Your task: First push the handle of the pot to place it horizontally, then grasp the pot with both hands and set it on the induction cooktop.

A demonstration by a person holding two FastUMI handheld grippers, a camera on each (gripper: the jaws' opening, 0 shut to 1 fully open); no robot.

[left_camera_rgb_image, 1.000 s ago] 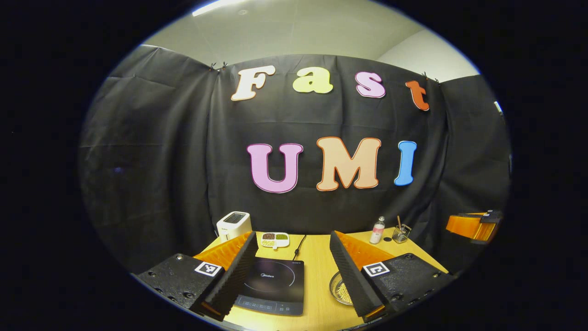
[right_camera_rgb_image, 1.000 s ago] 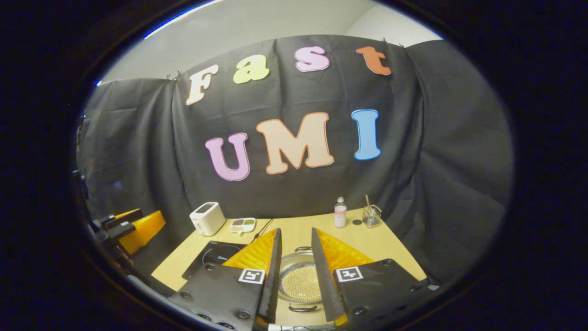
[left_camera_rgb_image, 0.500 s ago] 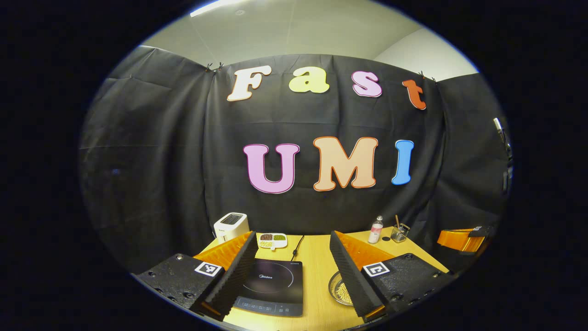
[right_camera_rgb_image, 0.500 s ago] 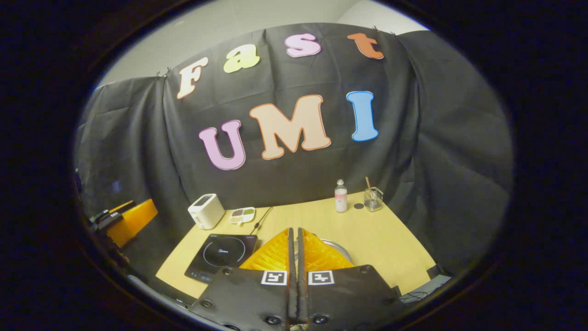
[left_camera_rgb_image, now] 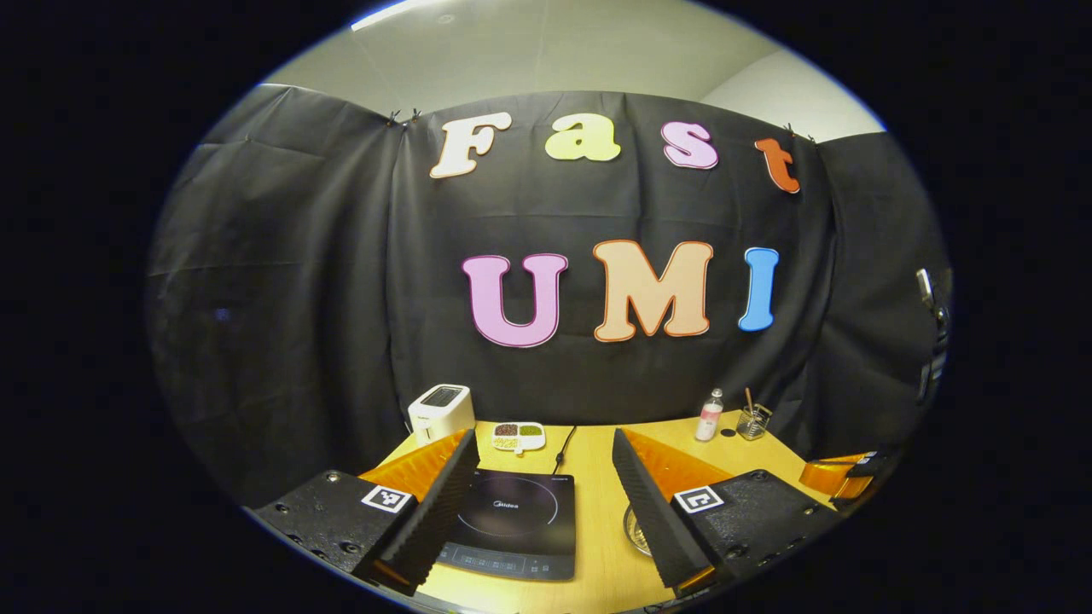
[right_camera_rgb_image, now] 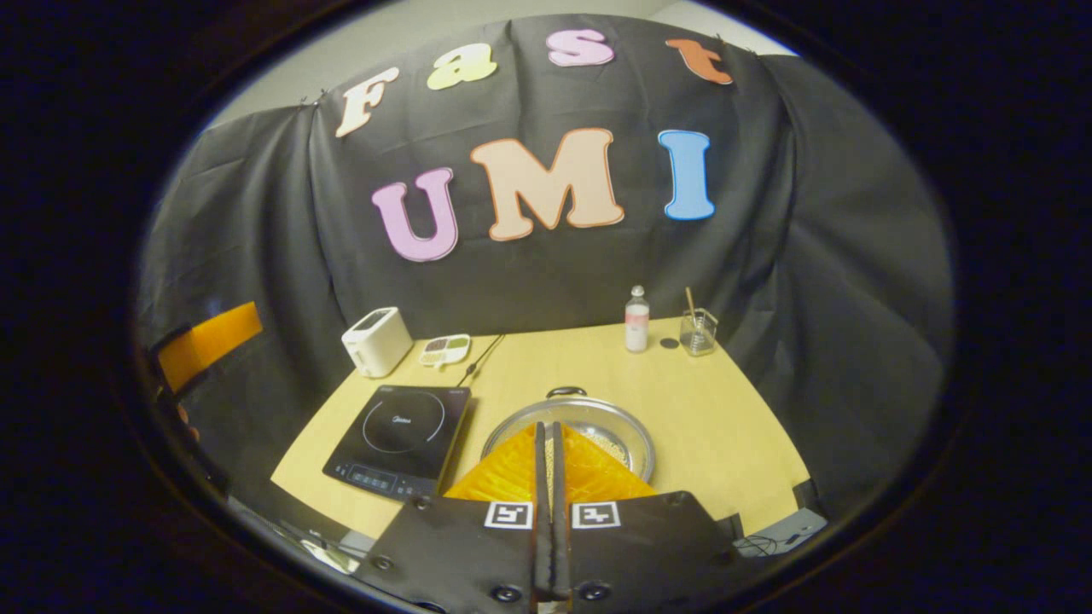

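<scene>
Steel pot of pale beads sits on the table just right of the induction cooktop. Right tongs pressed together above it; left tongs spread apart.

Dim booth, lit from a ceiling strip light above; sharp centre, strong fisheye bending at edges, soft glare on cooktop glass.
</scene>
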